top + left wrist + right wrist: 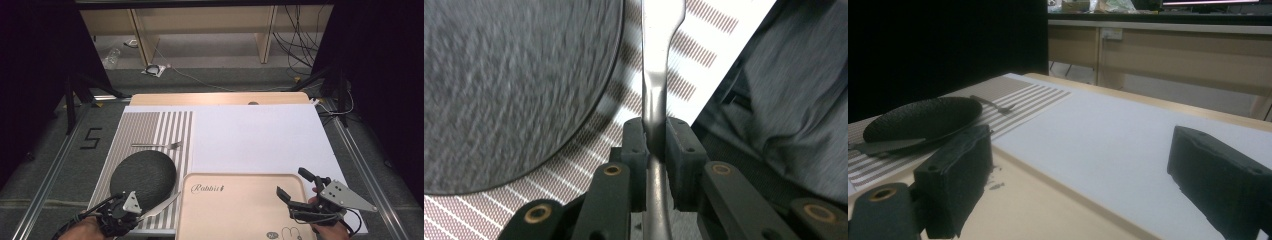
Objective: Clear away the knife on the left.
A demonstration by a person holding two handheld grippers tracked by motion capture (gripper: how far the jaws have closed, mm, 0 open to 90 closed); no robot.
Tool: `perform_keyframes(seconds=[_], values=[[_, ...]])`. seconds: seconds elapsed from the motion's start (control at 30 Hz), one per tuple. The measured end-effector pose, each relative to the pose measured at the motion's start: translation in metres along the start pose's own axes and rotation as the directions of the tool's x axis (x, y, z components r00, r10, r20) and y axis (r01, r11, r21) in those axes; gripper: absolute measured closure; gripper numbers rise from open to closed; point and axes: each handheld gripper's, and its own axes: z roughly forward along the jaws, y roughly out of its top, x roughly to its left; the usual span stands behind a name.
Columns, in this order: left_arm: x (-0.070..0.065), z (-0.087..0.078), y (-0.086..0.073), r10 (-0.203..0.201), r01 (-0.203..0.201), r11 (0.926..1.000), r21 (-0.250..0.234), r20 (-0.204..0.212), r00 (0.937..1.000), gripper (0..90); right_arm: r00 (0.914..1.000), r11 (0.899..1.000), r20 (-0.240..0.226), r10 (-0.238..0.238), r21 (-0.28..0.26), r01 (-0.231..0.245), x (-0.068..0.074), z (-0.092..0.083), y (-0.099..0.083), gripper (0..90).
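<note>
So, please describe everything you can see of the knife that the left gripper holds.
The knife is a plain table knife of smooth, shiny silver metal. The left gripper is shut on its narrow handle. Its blade points toward the wooden tray, over the striped placemat, just beside the dark round plate. Whether the blade touches the mat cannot be told.

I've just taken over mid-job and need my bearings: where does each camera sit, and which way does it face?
High view: above the person's side, looking forward and down; left gripper, right gripper and hands at bottom.
Left gripper view: on that gripper, looking along jaws shut on the knife, beside the dark plate.
Right gripper view: low over the tray, facing across the table; jaws open.
All three share the plate and striped mat.
</note>
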Motion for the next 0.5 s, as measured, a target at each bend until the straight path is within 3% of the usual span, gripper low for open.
perform_keyframes(seconds=[0.13,0.3,0.37,0.5], values=[[-0.004,-0.006,0.012,-0.048,0.049,0.9957,-0.079,0.011,0.9988,79.3,1.0000,1.000,-0.004,0.006,0.004,-0.006,0.001,0.000,0.000,11.7],[-0.007,-0.010,0.029,-0.102,0.102,0.9800,-0.171,0.011,0.9948,79.3,0.9999,1.000,-0.004,0.010,-0.002,-0.010,0.001,-0.001,0.001,11.7],[-0.009,-0.011,0.036,-0.104,0.102,0.9780,-0.182,-0.004,0.9945,79.3,0.9999,1.000,-0.004,0.009,-0.001,-0.009,0.000,-0.001,0.001,11.7],[-0.012,-0.011,0.049,-0.103,0.105,0.9724,-0.208,0.018,0.9945,79.3,0.9999,1.000,-0.005,0.010,-0.005,-0.010,0.001,-0.001,0.001,11.7]])
